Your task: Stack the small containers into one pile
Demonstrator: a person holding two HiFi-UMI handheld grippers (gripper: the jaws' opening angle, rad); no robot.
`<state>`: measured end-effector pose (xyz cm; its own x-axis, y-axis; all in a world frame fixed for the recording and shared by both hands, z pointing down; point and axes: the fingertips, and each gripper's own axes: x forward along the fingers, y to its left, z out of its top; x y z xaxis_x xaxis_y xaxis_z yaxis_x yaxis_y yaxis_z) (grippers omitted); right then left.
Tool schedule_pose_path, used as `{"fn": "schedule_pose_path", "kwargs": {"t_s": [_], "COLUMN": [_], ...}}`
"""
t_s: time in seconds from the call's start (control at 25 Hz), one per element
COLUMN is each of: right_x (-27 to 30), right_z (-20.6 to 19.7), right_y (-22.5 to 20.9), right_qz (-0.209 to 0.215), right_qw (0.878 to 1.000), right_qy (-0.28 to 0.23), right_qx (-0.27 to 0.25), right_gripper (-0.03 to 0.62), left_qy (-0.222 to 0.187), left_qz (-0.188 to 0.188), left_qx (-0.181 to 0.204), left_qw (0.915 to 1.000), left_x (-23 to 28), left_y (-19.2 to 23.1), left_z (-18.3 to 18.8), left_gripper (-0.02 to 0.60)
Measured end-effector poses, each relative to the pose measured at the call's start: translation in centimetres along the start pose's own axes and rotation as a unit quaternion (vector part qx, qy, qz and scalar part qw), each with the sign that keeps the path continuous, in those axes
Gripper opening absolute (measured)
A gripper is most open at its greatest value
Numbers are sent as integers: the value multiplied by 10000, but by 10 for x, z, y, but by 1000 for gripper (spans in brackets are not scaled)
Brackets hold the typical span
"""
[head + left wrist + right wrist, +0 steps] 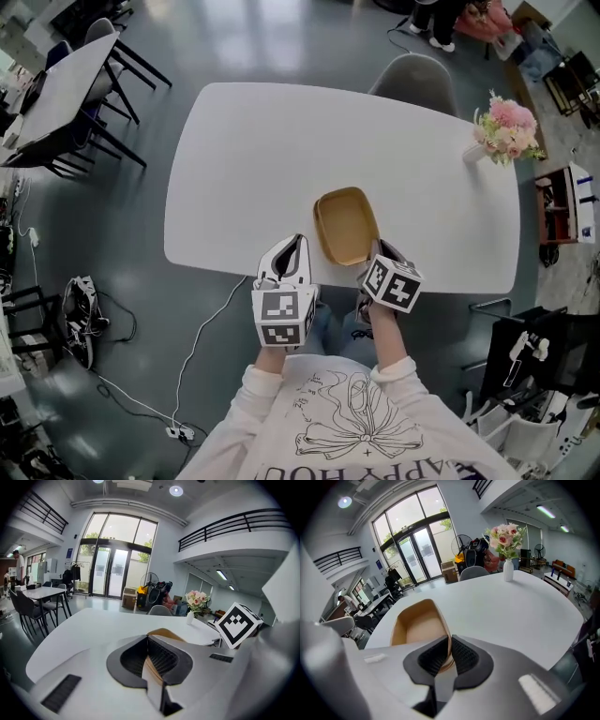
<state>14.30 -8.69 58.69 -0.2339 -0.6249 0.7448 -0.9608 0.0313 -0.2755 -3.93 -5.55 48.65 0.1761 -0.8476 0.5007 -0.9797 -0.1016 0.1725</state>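
Jaws of our right gripper [450, 642] clamped the container [417, 630] rim at the table [511, 606] edge nearest us, while those of our left gripper [148, 638] were closed together just beside it.

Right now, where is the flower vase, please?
Head view: the flower vase stands at the far right corner of the table, beyond the brown container.

White rounded-rectangle table [244, 169]; shallow tan rectangular container [345, 223] flat on it near front edge, right of centre; small white vase of pink flowers [504, 129] upright at far right corner, well apart
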Motion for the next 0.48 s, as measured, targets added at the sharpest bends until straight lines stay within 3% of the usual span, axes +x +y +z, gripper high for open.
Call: {"fn": "schedule_pose_path", "kwargs": {"t_s": [0.48], "right_x": [19], "right_z": [-17], "right_y": [1], "right_qz": [-415], "right_qw": [9990], "right_qy": [127], "right_qx": [88], "right_gripper": [37], "left_qy": [267], "left_qz": [-220], "left_qx": [-67], "left_qw": [9994], "left_x": [7], "left_y": [28], "left_z": [-22], "left_gripper": [8]}}
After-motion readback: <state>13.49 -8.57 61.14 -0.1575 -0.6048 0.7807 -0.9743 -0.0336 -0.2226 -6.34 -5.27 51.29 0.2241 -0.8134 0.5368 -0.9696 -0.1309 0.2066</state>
